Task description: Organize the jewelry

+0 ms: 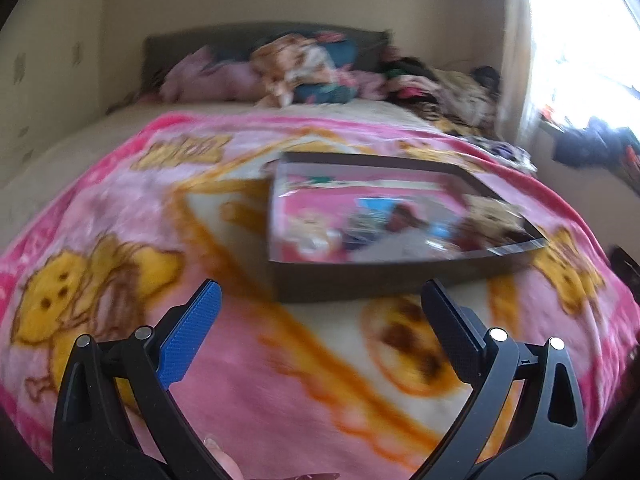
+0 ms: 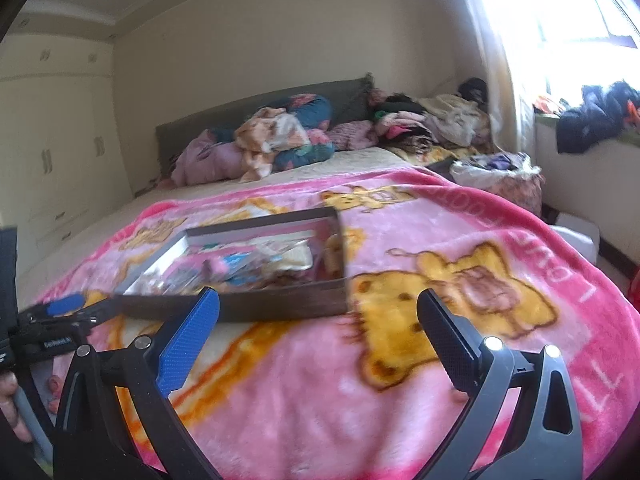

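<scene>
A shallow dark cardboard box lies on the pink cartoon blanket, filled with blurred packets and small items I cannot tell apart. My left gripper hovers open just in front of its near wall, nothing between the fingers. In the right wrist view the same box sits left of centre, and my right gripper stands open before its near right corner, empty. The left gripper shows at the far left edge of that view, beside the box's left corner.
Pillows and bundled clothes pile against the dark headboard. More clothing heaps at the far right by the bright window. A white bag of cloth rests off the bed's right edge. Cupboard doors line the left wall.
</scene>
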Tool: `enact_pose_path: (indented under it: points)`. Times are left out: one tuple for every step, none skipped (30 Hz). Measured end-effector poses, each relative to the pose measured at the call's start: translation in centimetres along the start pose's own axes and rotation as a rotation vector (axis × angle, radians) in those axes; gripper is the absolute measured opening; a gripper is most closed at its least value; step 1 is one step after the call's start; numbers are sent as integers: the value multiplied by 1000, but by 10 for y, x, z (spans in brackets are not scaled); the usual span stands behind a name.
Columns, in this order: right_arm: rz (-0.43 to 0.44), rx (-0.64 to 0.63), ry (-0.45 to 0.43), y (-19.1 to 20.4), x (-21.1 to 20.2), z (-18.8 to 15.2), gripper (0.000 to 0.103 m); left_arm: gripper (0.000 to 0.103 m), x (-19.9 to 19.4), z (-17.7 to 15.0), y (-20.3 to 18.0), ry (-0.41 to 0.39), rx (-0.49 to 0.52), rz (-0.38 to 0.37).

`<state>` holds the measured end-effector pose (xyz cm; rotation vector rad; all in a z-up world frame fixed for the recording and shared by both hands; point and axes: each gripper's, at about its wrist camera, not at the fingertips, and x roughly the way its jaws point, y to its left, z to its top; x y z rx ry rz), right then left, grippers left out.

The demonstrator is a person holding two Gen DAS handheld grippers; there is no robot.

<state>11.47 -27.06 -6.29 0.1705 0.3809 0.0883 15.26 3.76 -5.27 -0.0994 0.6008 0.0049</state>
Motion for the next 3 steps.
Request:
enact_pose_path:
  points:
    - [-14, 20, 1, -9, 2, 5, 97, 91, 5, 4, 11, 10, -26, 29]
    - [-33, 30, 10, -19, 5, 10, 97, 92, 10, 9, 23, 15, -58, 64]
    - [-93, 27, 34, -33, 12, 19, 97, 92, 14, 13, 35, 18, -85, 103]
